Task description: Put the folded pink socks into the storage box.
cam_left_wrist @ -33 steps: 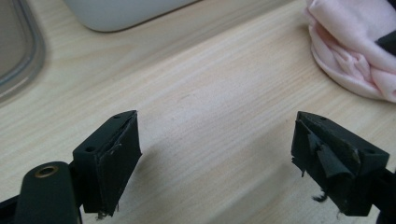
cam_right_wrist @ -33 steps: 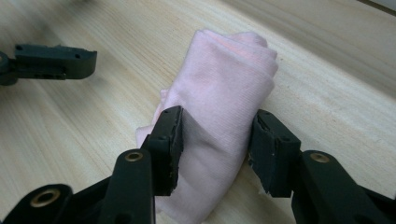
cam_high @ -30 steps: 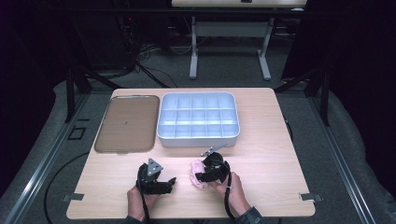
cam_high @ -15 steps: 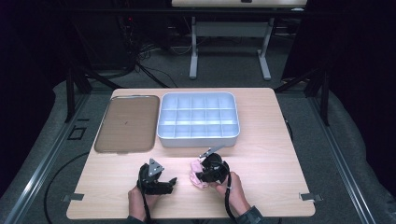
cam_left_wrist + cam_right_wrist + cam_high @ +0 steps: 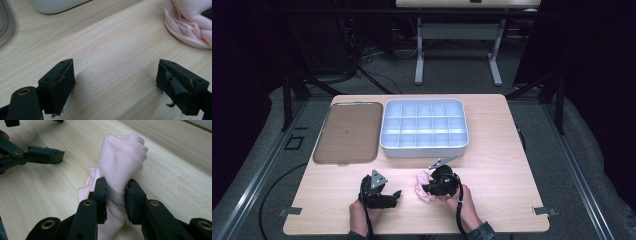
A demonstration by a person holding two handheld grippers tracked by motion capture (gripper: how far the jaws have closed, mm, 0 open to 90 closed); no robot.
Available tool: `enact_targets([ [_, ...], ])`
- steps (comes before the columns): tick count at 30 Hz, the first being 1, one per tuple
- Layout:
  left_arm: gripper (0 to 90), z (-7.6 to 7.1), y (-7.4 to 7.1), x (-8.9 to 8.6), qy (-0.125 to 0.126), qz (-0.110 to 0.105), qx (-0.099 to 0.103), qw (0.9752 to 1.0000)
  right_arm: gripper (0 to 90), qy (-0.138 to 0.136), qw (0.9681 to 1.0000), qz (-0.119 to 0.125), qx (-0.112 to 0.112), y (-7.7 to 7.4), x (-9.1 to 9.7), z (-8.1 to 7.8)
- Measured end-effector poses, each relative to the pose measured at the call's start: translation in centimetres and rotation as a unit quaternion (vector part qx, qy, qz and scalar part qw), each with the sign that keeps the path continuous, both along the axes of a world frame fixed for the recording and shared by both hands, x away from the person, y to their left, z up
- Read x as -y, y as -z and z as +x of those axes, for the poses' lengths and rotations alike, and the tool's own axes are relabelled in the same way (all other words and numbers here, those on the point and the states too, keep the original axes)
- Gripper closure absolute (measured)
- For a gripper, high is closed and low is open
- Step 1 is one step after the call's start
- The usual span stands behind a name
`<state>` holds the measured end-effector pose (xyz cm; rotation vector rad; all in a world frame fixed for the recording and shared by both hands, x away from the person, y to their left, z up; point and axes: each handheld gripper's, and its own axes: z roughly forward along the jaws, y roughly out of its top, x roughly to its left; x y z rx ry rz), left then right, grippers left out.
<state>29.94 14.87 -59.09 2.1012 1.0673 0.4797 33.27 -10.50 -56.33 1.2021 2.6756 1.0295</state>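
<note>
A bunched pale pink cloth (image 5: 423, 186) (image 5: 120, 160) lies on the wooden table near its front edge. My right gripper (image 5: 428, 189) (image 5: 115, 195) is shut on the cloth; its jaws have just been closing and both pads now pinch a fold of it. The cloth's edge (image 5: 187, 25) also shows at the top right of the left gripper view. My left gripper (image 5: 395, 195) (image 5: 115, 77) rests low over the bare tabletop just left of the cloth, jaws wide open with nothing between them. In the right gripper view its open fingers (image 5: 45, 153) lie at the upper left.
A white compartment tray (image 5: 424, 150) with several empty cells stands at the table's middle back. A flat brownish lid or tray (image 5: 346, 132) lies to its left. Table legs and cables stand on the floor beyond the far edge.
The right gripper's jaws drew in on the pink cloth. Neither hand has shifted across the table.
</note>
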Motion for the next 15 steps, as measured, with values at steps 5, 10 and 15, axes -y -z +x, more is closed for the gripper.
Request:
enact_targets([
  [5, 15.0, 0.00, 0.00, 0.00, 0.000, 0.000, 0.000, 1.0000, 73.6, 0.001, 0.9999, 0.014, -0.001, 0.15, 0.32, -0.05],
  [10, 15.0, 0.00, 0.00, 0.00, 0.000, 0.000, 0.000, 1.0000, 74.3, -0.002, 0.9998, 0.017, 0.004, 0.08, 0.41, -0.14],
  [15, 15.1, 0.01, 0.00, 0.00, 0.000, 0.000, 0.000, 1.0000, 74.8, 0.002, 0.9997, 0.020, 0.010, -0.02, 0.58, -0.18],
])
